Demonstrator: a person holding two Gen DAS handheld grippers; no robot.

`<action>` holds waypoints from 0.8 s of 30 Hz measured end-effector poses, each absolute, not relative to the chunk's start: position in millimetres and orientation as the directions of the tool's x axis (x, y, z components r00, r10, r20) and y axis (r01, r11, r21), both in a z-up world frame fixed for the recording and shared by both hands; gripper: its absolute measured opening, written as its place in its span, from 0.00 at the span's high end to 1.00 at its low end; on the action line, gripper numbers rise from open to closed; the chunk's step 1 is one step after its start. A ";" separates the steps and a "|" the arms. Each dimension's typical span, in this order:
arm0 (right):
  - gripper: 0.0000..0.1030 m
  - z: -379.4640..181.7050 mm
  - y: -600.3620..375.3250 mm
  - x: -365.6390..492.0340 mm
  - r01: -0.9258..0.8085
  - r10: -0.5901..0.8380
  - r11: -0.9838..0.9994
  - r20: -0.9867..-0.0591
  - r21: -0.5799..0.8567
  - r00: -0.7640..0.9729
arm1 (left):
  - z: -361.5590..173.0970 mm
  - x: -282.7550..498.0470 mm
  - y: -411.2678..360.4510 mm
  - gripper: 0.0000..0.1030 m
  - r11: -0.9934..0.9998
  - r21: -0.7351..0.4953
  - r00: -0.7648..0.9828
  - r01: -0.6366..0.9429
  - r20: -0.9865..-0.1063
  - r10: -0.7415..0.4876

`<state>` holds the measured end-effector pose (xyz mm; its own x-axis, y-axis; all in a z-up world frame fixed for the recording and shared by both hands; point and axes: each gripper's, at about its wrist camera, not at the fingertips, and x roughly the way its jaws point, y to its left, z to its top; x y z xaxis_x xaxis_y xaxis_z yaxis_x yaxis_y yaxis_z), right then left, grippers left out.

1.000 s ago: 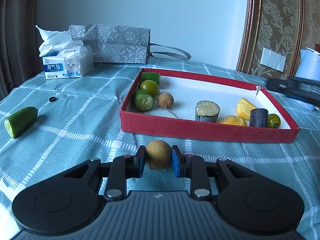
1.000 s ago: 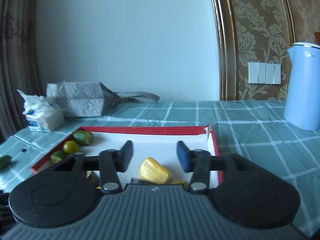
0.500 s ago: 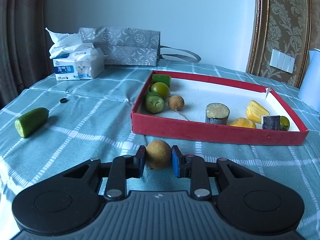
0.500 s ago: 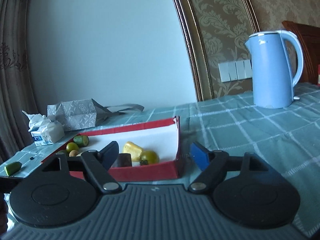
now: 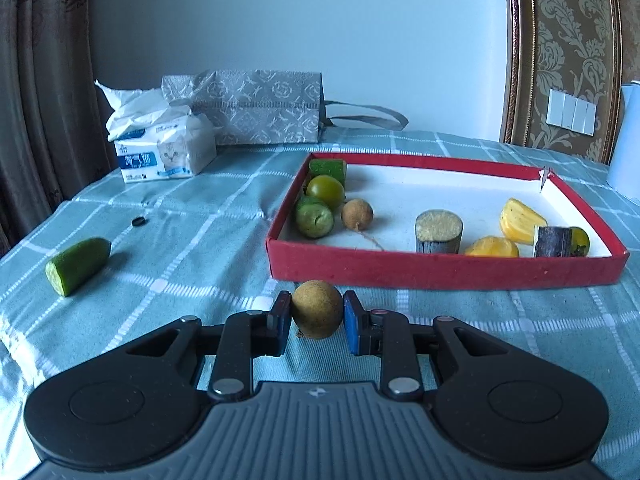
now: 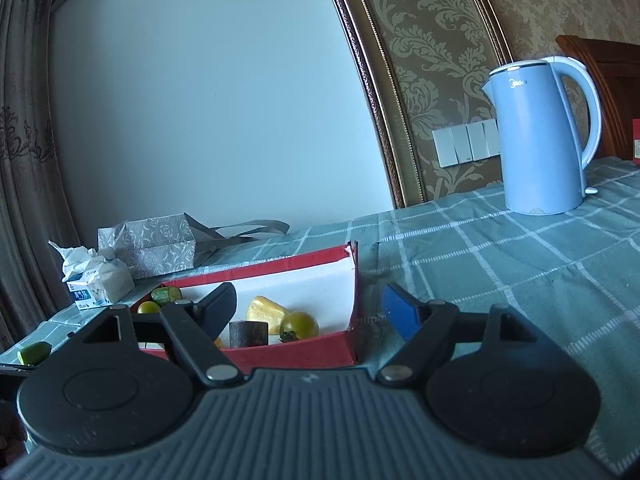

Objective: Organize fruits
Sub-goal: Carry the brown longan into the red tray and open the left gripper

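My left gripper (image 5: 316, 314) is shut on a round brown longan (image 5: 317, 309), held just in front of the near wall of the red tray (image 5: 440, 270). The tray holds another longan (image 5: 357, 213), green fruits (image 5: 314, 216), two dark cane pieces (image 5: 438, 231) and yellow fruit pieces (image 5: 520, 220). A cut cucumber piece (image 5: 78, 265) lies on the cloth at left. My right gripper (image 6: 310, 314) is open and empty, at the tray's right end (image 6: 352, 344).
A tissue pack (image 5: 164, 148) and a grey patterned bag (image 5: 260, 106) stand at the back left. A blue kettle (image 6: 540, 136) stands at the back right. A small black ring (image 5: 138, 221) lies on the checked tablecloth (image 5: 192, 248).
My left gripper kept its hold on the longan and backed slightly from the tray. My right gripper pulled back out of the tray to the right and opened wider.
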<state>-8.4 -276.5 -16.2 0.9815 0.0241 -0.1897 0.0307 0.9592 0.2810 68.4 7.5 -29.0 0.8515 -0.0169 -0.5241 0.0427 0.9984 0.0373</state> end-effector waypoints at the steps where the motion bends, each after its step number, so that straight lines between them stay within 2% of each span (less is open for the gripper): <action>1: 0.23 -16.0 -277.0 -8.6 0.029 0.026 0.958 -0.187 0.287 0.982 | -26.1 69.6 6.3 0.74 0.998 0.039 0.854 0.046 -0.520 -0.018; 11: 0.23 -15.2 -280.0 -7.8 0.022 0.040 0.948 -0.187 0.317 0.981 | 15.6 103.3 -17.8 0.74 0.995 0.079 0.896 0.068 -0.444 -0.026; 24: 0.23 -18.0 -284.6 -2.1 0.034 0.044 0.939 -0.217 0.343 0.975 | 13.5 161.3 -43.1 0.74 0.992 0.093 0.875 0.089 -0.483 -0.033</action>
